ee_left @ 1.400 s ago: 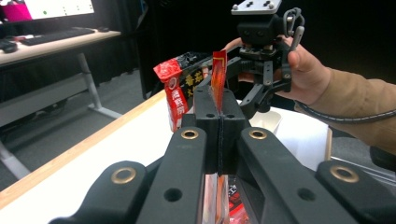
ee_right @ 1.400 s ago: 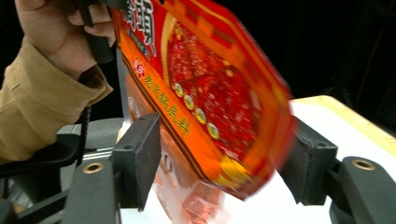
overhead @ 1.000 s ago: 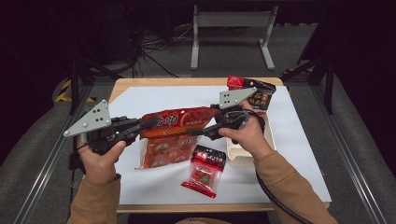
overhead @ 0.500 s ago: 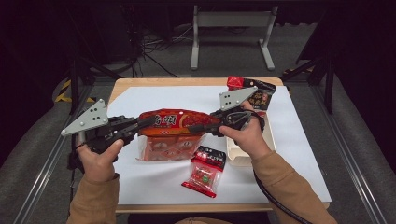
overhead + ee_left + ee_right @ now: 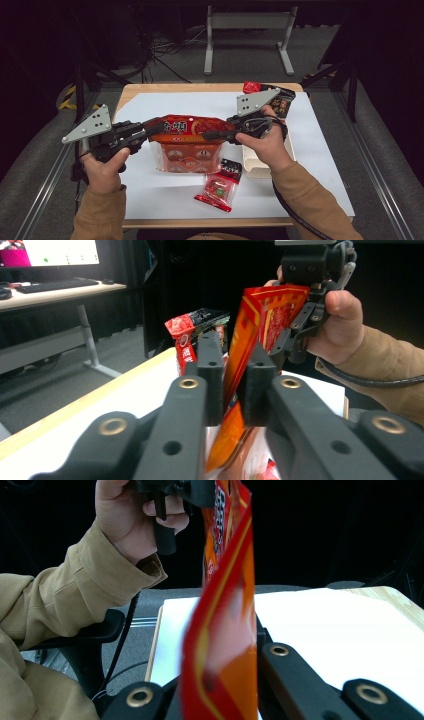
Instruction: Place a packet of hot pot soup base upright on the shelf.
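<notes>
A large red snack bag [image 5: 192, 142] hangs upright above the white sheet [image 5: 200, 105], held by its top edge from both ends. My left gripper [image 5: 155, 127] grips the left end. In the left gripper view the bag's edge [image 5: 265, 310] fills the gap between the jaws of the left gripper [image 5: 234, 360], which have just been opening a little. My right gripper [image 5: 207, 135] is shut on the right end. In the right gripper view the bag [image 5: 225, 630] rises between the jaws of the right gripper [image 5: 227, 640] and hides one jaw.
A small red sachet [image 5: 220, 185] lies on the sheet below the bag. A cream tray [image 5: 257, 162] sits under my right hand. A dark and red packet [image 5: 280, 100] stands at the back right, also seen in the left gripper view [image 5: 192, 332]. The wooden table edge [image 5: 200, 87] runs behind.
The right gripper has closed on the bag's right end and risen slightly. The bag has lifted off the sheet and now hangs between both grippers.
</notes>
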Action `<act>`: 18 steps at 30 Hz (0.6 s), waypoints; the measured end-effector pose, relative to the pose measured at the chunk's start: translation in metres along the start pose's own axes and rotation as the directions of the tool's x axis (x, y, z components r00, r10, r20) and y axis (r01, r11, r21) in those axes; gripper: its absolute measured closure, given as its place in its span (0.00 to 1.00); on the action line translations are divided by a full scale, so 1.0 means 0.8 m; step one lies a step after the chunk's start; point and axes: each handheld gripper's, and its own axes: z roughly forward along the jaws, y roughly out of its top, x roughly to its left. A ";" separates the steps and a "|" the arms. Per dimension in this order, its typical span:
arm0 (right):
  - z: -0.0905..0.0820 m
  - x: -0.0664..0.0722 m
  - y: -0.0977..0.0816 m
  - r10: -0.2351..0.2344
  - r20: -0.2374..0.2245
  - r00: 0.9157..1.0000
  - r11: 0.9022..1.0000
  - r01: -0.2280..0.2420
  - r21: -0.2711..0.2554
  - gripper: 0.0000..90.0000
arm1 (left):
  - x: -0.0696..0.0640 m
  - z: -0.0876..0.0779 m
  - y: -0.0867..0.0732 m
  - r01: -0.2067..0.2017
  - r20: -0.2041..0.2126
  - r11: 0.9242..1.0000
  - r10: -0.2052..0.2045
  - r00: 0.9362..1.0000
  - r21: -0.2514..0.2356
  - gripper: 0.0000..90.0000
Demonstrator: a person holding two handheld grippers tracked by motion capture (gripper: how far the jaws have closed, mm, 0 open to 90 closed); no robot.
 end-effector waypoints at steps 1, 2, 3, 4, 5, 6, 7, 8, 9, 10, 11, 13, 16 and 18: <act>-0.001 0.000 0.000 0.002 0.002 1.000 1.000 -0.002 0.002 1.00 | 0.001 0.000 0.000 -0.002 -0.005 1.000 0.002 1.000 0.004 0.83; -0.003 -0.001 0.000 0.003 0.006 1.000 1.000 -0.003 0.004 1.00 | 0.001 0.000 0.000 -0.002 -0.009 1.000 0.002 1.000 0.005 0.81; -0.005 -0.001 0.000 0.004 0.010 1.000 1.000 -0.004 0.006 1.00 | 0.002 0.000 0.000 -0.003 -0.022 1.000 0.003 1.000 0.008 0.77; -0.007 -0.001 0.000 0.004 0.013 1.000 1.000 -0.004 0.007 1.00 | 0.002 0.000 -0.001 -0.006 -0.034 1.000 0.006 0.999 0.008 0.72; -0.009 -0.001 0.001 0.006 0.018 1.000 1.000 -0.006 0.007 1.00 | 0.002 0.000 -0.001 -0.004 -0.048 1.000 0.005 0.999 0.015 0.67; -0.011 -0.001 0.001 0.007 0.023 1.000 1.000 -0.007 0.007 1.00 | 0.003 0.000 -0.002 -0.003 -0.053 1.000 0.003 0.999 0.017 0.65; -0.014 -0.001 0.001 0.008 0.028 1.000 1.000 -0.008 0.006 1.00 | 0.004 0.000 -0.003 0.002 -0.053 1.000 -0.001 0.999 0.016 0.64; -0.017 -0.002 0.001 0.010 0.031 0.999 1.000 -0.010 0.002 1.00 | 0.005 0.000 -0.004 0.009 -0.056 1.000 -0.008 0.998 0.015 0.62; -0.021 -0.002 0.002 0.014 0.037 0.999 1.000 -0.014 -0.001 1.00 | 0.006 0.000 -0.004 0.010 -0.065 1.000 -0.009 0.998 0.016 0.60; -0.024 -0.003 0.003 0.013 0.045 0.999 1.000 -0.013 -0.002 1.00 | 0.007 0.000 -0.005 0.012 -0.071 1.000 -0.010 0.997 0.018 0.58; -0.028 -0.003 0.004 0.013 0.051 0.999 1.000 -0.012 -0.003 1.00 | 0.009 0.000 -0.006 0.015 -0.077 1.000 -0.014 0.997 0.019 0.55; -0.036 -0.004 0.006 0.007 0.065 0.998 1.000 -0.007 -0.003 1.00 | 0.012 0.001 -0.008 0.021 -0.080 0.999 -0.019 0.997 0.032 0.50; -0.047 -0.005 0.008 0.007 0.084 0.996 1.000 -0.007 -0.009 1.00 | 0.019 0.004 -0.013 0.034 -0.088 0.998 -0.030 0.996 0.047 0.47; -0.056 -0.006 0.010 0.006 0.098 0.995 1.000 -0.004 -0.015 1.00 | 0.022 0.004 -0.016 0.040 -0.096 0.998 -0.035 0.995 0.055 0.47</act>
